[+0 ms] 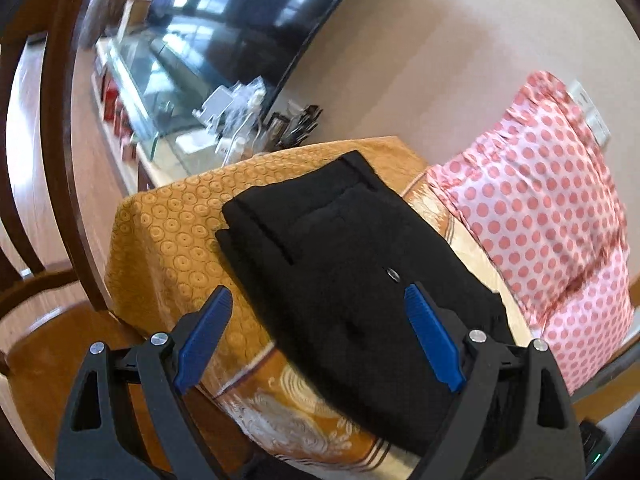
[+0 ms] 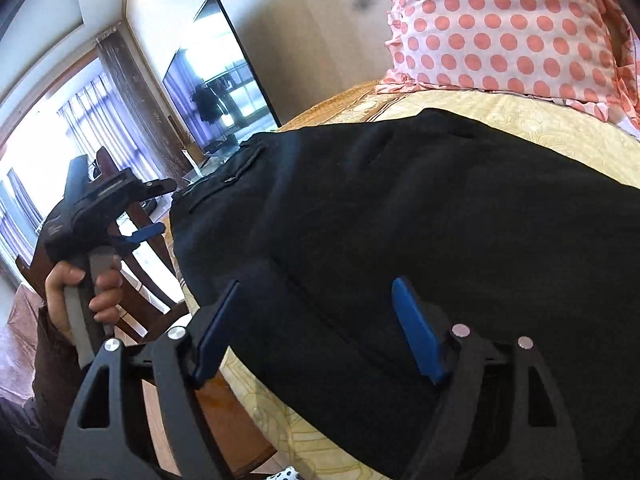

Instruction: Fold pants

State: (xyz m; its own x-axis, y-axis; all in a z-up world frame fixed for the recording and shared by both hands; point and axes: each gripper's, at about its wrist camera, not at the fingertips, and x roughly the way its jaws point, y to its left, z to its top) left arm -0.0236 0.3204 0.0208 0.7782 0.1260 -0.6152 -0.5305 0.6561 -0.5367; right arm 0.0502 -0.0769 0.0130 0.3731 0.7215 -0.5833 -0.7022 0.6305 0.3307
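Observation:
Black pants (image 1: 340, 272) lie folded in a compact stack on the table with the orange and gold patterned cloth (image 1: 172, 232); a pocket and a metal button face up. My left gripper (image 1: 318, 300) is open and empty, held above the near end of the pants. In the right wrist view the pants (image 2: 420, 240) fill the middle. My right gripper (image 2: 316, 292) is open and empty just over their near edge. The left gripper (image 2: 154, 210) also shows there, held in a hand to the left of the pants and clear of them.
A pink polka-dot pillow (image 1: 548, 216) leans on the table to the right of the pants, also in the right wrist view (image 2: 500, 28). A dark wooden chair (image 1: 52, 184) stands left of the table. A TV (image 2: 224, 80) and a cluttered glass console (image 1: 168, 92) stand behind.

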